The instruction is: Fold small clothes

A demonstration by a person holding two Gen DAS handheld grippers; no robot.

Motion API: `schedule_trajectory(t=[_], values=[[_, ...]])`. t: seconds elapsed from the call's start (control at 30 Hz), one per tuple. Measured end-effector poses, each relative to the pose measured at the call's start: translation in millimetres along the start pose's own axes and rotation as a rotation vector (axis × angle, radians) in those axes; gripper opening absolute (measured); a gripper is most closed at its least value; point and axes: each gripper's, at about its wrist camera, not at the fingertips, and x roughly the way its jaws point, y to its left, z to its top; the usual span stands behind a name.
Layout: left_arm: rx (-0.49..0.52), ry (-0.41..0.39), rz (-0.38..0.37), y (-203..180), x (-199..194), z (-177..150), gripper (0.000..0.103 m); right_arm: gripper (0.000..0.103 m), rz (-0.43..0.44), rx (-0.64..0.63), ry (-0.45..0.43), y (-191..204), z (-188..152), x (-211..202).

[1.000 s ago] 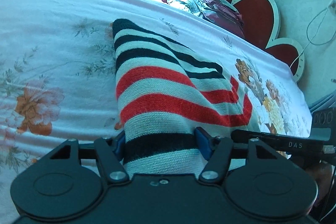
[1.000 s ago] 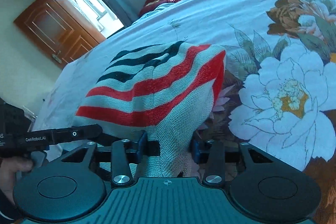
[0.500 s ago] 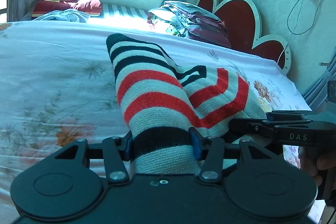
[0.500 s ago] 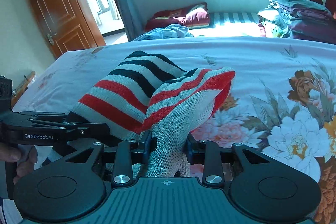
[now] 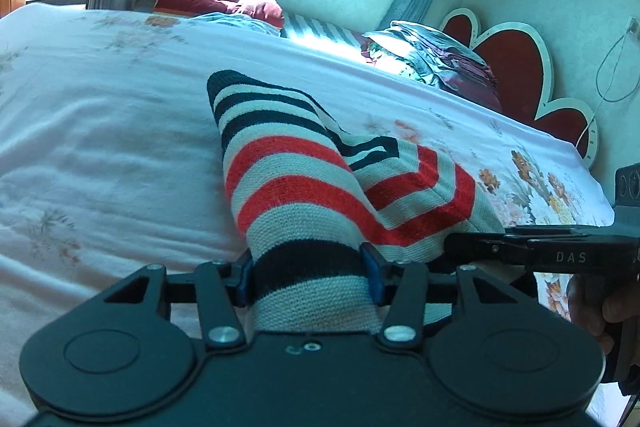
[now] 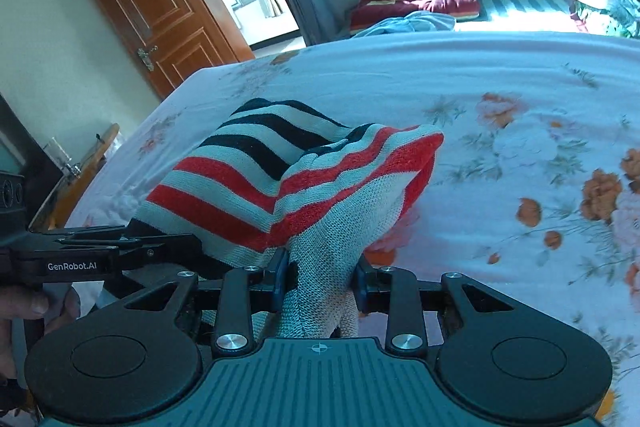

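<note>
A small knitted garment (image 5: 304, 187) with black, red and pale grey stripes hangs between both grippers above the floral bedsheet (image 5: 100, 147). My left gripper (image 5: 306, 279) is shut on its black-striped edge, the blue pads pressing both sides. In the right wrist view the same garment (image 6: 280, 179) bunches up, and my right gripper (image 6: 320, 283) is shut on a pale grey fold of it. The garment's far end trails down to the sheet. Each view shows the other gripper beside the cloth: the right gripper (image 5: 540, 255) in the left wrist view, the left gripper (image 6: 100, 255) in the right wrist view.
The bed (image 6: 520, 87) spreads wide on all sides. A pile of folded clothes (image 5: 440, 63) lies by the red heart-shaped headboard (image 5: 516, 67). Dark red pillows (image 6: 416, 1) sit under the window. A wooden door (image 6: 156, 7) stands left, a small table (image 6: 80, 163) beside the bed.
Both grippers have carried the garment across the bed, lifting it a little. The views now show more of the window, the door and the far pillows. Both grips have held.
</note>
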Motion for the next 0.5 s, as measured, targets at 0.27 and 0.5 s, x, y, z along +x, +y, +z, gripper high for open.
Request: schedule_trajectory(t=[0.27, 0.5], values=[[-0.096, 0.000, -0.036, 30, 12, -20, 0.070, 0.032, -0.022, 0.140, 0.045, -25, -20, 19], [0.021, -0.054, 0.022, 33, -33, -4, 0.050, 0.032, -0.145, -0.070, -0.009, 3, -14, -12]])
